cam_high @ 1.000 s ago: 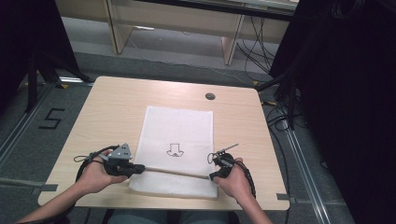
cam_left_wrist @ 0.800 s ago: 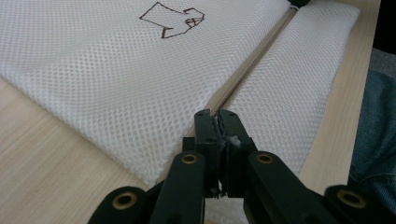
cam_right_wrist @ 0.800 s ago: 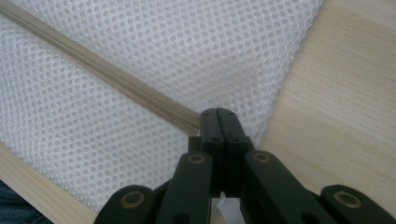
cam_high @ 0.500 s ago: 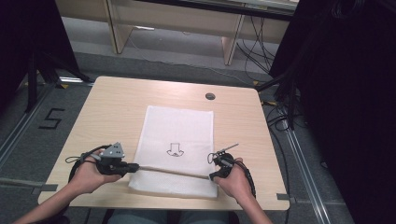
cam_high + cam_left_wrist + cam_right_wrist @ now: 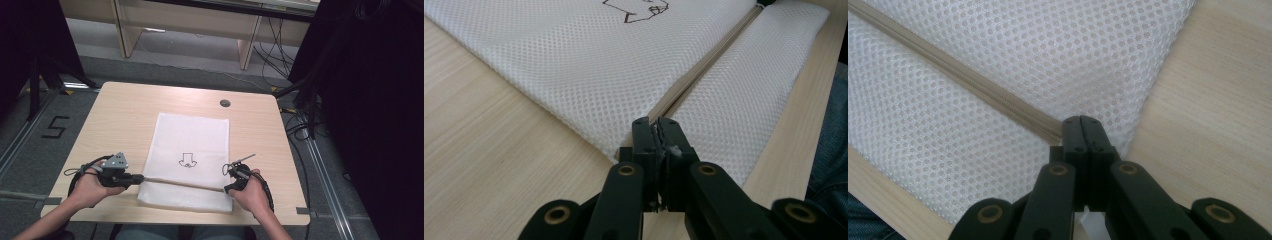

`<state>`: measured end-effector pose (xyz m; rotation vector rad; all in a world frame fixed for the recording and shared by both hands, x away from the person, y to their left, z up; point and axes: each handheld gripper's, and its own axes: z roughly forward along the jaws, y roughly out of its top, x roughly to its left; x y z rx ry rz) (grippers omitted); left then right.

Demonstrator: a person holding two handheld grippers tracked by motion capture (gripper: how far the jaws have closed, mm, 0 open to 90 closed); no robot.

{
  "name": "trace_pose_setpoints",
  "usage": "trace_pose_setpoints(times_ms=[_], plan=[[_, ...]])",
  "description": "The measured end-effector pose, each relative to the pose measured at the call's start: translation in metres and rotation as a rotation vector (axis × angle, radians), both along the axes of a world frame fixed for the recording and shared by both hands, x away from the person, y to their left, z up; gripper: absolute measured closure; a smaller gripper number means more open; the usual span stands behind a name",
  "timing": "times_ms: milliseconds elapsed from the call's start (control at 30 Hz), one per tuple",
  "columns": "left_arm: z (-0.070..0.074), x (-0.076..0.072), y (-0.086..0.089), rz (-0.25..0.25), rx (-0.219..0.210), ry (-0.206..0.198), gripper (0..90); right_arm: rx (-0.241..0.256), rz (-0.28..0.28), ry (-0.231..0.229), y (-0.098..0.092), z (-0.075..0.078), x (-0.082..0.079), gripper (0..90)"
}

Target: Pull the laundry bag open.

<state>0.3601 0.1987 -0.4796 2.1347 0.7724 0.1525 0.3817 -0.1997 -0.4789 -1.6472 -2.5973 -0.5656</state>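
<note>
A white mesh bag (image 5: 192, 145) lies flat in the middle of the wooden table (image 5: 125, 115), a small black outline drawing (image 5: 187, 161) on its face. A tan zipper (image 5: 182, 183) runs across it near the front edge. At the zipper's left end my left gripper (image 5: 141, 178) is shut; the left gripper view has its tips (image 5: 655, 125) pinching a small pale tab where the zipper (image 5: 704, 65) meets the bag's edge. My right gripper (image 5: 226, 189) is shut on the zipper's right end, its tips (image 5: 1081, 121) on the tan tape (image 5: 963, 80) by the mesh (image 5: 1073, 45) border.
A round cable hole (image 5: 225, 103) sits in the table behind the bag. Bare tabletop lies on either side of the bag. Beyond the table are desk legs and floor cables, and a "5" marking (image 5: 54, 127) on the floor at the left.
My left gripper has slid a little to the left along the zipper line, off the bag's left edge. The right gripper has held still at the right end.
</note>
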Motion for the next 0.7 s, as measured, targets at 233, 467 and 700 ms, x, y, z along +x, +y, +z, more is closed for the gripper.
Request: trace_pose_setpoints(times_ms=[233,467,700], plan=[[-0.0006,0.0012,0.0038,0.012,0.029,-0.006,87.2,0.006,-0.002,-0.001,-0.0001,-0.0003,-0.0002,90.0],[-0.0024,0.0002,0.0055,0.023,0.038,0.008,87.3,-0.001,0.015,-0.009,-0.0007,-0.0003,0.0003,90.0],[-0.0051,0.0009,0.0075,0.029,0.062,0.029,87.3,-0.015,0.001,-0.008,-0.0009,-0.0006,0.0005,90.0]])
